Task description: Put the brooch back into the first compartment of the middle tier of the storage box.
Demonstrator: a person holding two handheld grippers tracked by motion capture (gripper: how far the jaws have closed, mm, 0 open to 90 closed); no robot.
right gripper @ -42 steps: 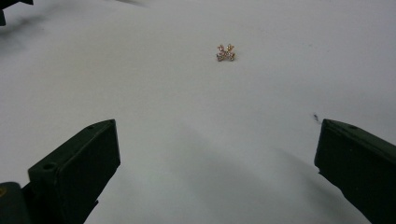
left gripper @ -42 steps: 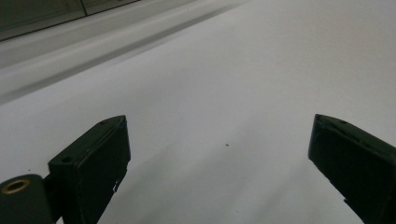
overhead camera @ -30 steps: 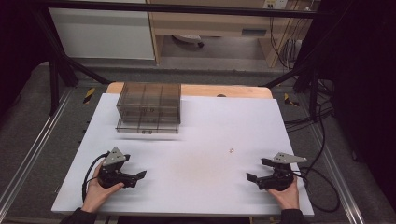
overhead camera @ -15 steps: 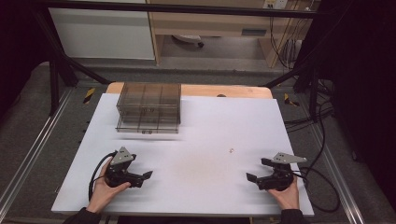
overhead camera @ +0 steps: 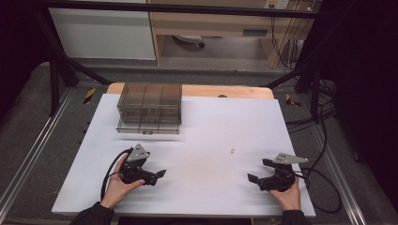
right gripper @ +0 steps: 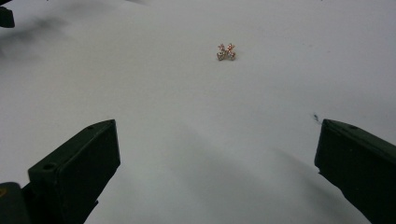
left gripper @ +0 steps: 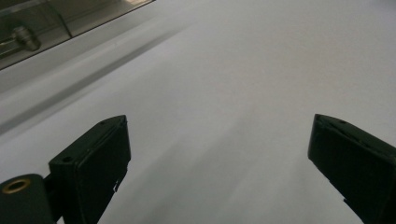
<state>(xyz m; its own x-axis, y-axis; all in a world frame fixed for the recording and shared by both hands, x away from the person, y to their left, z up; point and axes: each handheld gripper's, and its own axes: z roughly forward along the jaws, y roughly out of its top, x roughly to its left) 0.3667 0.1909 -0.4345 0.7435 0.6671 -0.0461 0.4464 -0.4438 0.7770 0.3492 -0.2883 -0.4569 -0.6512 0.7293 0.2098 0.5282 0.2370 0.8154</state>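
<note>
Early stage, judged from the layout: the left tool and right tool both rest low on the white worktop, jaws spread wide and empty. The small jewelled ornament lies untouched ahead of the right tool; the smoky drawer box stands closed at the far-left, so pickup and stowing apparently remain.

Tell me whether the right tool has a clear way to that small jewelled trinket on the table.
Probably yes. The right tool stands open, facing the trinket, with bare white table between them and nothing in the way.
</note>
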